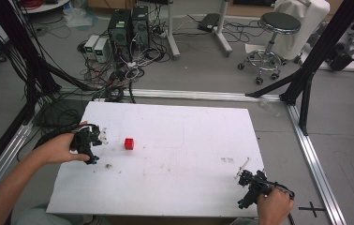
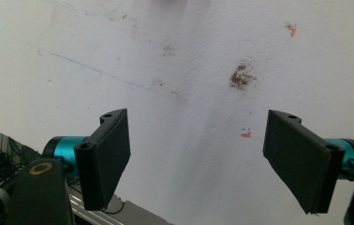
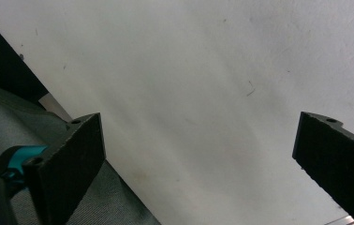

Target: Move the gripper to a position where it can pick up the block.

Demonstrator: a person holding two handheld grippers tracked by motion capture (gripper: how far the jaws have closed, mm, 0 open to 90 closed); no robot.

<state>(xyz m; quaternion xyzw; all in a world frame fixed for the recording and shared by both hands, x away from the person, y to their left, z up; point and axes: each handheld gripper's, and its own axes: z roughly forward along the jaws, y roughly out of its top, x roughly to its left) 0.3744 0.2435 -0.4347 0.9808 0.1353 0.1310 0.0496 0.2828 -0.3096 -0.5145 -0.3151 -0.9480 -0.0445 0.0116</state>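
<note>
While one left gripper [image 1: 94, 143] is held over the white surface [image 1: 184, 159] near its left edge, its jaws stand wide apart with nothing between them. One red cube [image 1: 129, 143] lies just right of those jaws, clear of them. One right gripper [image 1: 248, 180], far right near the front edge, also has jaws apart and empty.

right gripper [image 3: 198, 164] | two black jaws wide apart, nothing between them | white surface [image 3: 189, 84] below, with small dark marks | grey cloth [image 3: 6, 126] at the lower left, past the surface edge
</note>
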